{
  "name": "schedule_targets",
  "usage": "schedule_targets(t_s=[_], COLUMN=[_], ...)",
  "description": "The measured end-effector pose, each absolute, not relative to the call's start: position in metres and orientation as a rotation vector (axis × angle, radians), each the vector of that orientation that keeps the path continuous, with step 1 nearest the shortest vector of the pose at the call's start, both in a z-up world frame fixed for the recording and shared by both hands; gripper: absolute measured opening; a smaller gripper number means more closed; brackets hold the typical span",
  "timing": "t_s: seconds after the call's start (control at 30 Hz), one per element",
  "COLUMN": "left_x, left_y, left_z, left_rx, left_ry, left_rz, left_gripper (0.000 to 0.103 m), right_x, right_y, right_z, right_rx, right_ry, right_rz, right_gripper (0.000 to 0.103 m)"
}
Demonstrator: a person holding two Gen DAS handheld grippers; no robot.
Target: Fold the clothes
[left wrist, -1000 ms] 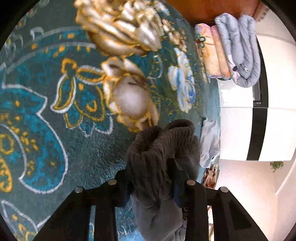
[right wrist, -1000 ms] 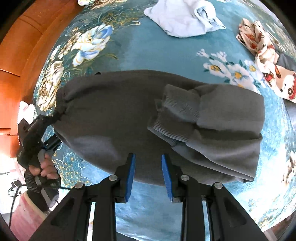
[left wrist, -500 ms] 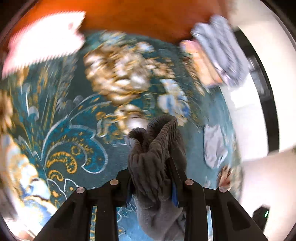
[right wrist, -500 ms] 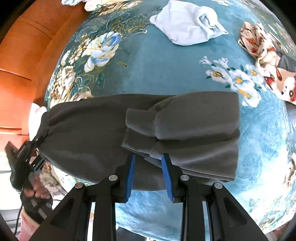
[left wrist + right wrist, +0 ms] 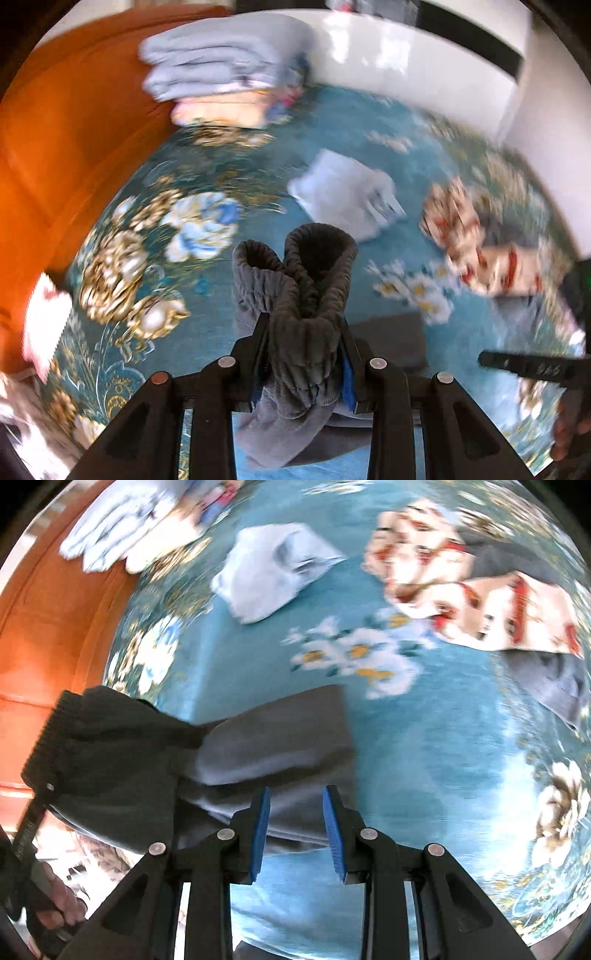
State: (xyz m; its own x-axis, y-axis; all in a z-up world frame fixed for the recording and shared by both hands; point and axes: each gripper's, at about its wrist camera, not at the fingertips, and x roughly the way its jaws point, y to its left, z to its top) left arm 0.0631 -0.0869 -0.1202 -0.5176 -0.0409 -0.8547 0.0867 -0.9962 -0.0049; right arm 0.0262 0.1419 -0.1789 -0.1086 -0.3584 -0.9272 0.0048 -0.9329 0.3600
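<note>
Left gripper (image 5: 304, 354) clamped tight on the bunched ribbed hem of the dark grey sweatshirt (image 5: 229, 760) — fabric fills the gap between its fingers. Right gripper (image 5: 297, 830) has its blue pads parted, nothing between them; it hangs just over the garment's near edge. Sweatshirt drapes from the left gripper down onto the teal floral bedspread (image 5: 443, 746). Ahead of both tools: crumpled white cloth (image 5: 343, 195), well apart. Both views motion-blurred.
</note>
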Motion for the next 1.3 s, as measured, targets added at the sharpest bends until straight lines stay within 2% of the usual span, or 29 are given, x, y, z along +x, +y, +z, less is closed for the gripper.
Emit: schedule_targets(t_s=[0.13,0.23,0.3,0.43,0.53,0.67,0.8,0.83,0.87,0.9,1.03,1.17,1.3], left_x=[0.049,0.045,0.045,0.046,0.046,0.049,0.066,0.072,0.077,0.082,0.099,0.111,0.12], left_y=[-0.014,0.023,0.031,0.048,0.06,0.071,0.014,-0.007,-0.026,-0.046,-0.118,-0.158,-0.179], left_z=[-0.151,-0.173,-0.175,-0.18,-0.184,-0.187,-0.177,-0.177,-0.178,-0.18,-0.201,-0.222,-0.249], left_rx=[1.628,1.695,1.727,1.79,1.838,1.9,1.86,1.828,1.799,1.778,1.735,1.705,1.725], left_ry=[-0.158,-0.303,-0.279,-0.231,-0.194,-0.117,0.144,0.184,0.212,0.24,0.353,0.475,0.57], left_rz=[-2.611,-2.548,-2.554,-2.564,-2.571,-2.576,-2.502,-2.461,-2.418,-2.372,-2.188,-2.091,-2.023], left_gripper=[0.035,0.04,0.043,0.059,0.064,0.064,0.064,0.065,0.065,0.066,0.066,0.066,0.066], right_x=[0.026,0.029,0.033,0.044,0.047,0.045,0.032,0.029,0.027,0.024,0.015,0.004,-0.002], right_y=[0.195,0.228,0.248,0.282,0.292,0.298,0.274,0.262,0.246,0.23,0.166,0.105,0.089], right_z=[-0.181,-0.184,-0.188,-0.203,-0.209,-0.215,-0.214,-0.215,-0.215,-0.216,-0.218,-0.221,-0.231], right_rx=[1.923,1.931,1.939,1.981,1.999,2.002,1.935,1.916,1.898,1.879,1.803,1.732,1.782], right_ry=[-0.484,-0.534,-0.569,-0.628,-0.642,-0.652,-0.629,-0.613,-0.585,-0.558,-0.453,-0.35,-0.312], right_rz=[-2.165,-2.185,-2.194,-2.195,-2.188,-2.177,-2.113,-2.09,-2.067,-2.044,-1.949,-1.865,-1.834], right_gripper=[0.03,0.03,0.03,0.03,0.03,0.03,0.032,0.036,0.045,0.047,0.047,0.047,0.048])
